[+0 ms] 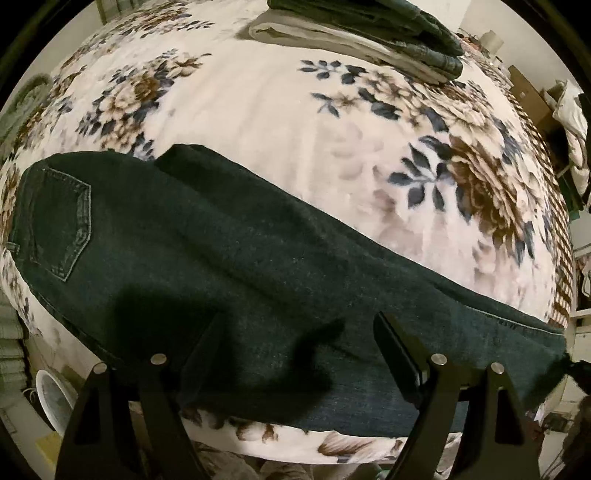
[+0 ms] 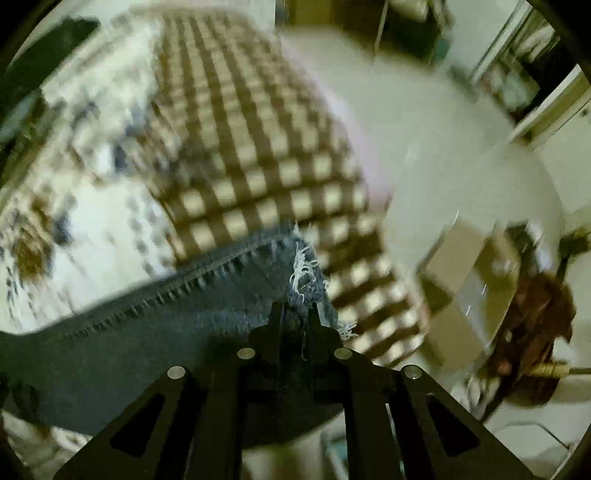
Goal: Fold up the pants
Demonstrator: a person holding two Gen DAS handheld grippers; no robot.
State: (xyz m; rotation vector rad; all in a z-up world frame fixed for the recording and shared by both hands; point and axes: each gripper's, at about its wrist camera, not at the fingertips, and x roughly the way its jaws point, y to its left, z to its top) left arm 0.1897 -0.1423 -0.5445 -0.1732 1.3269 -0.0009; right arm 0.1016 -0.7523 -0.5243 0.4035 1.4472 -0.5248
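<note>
The pants point(image 1: 229, 258), dark denim, lie lengthwise across the near edge of a bed covered by a floral blanket point(image 1: 266, 110). They seem already doubled leg over leg, with the back pocket point(image 1: 61, 225) and waist at one end and the hems running off toward the other.

The left claw point(image 1: 295, 369) hangs above the middle of the legs with its jaws spread wide and nothing between them; its shadow falls on the cloth just ahead of the fingers. It appears to wait there, perhaps to pin the fabric or mark the fold line.

The right claw point(image 2: 297, 314) has its jaws drawn nearly together on the frayed hem point(image 2: 304, 273) of the pants, white threads sticking out above the pinch. Gripping at the hem makes sense, since that end would be carried over toward the waist to halve the length. This view is blurred, so finer detail of the grip is unclear.

Past the hem, the blanket's border turns to a brown and cream check point(image 2: 251, 140), and beyond the bed edge lies a pale floor point(image 2: 443, 155). At the far side of the bed sits a stack of folded clothes point(image 1: 369, 33), dark over light. Furniture and boxes crowd the room's edges, too indistinct to name.
</note>
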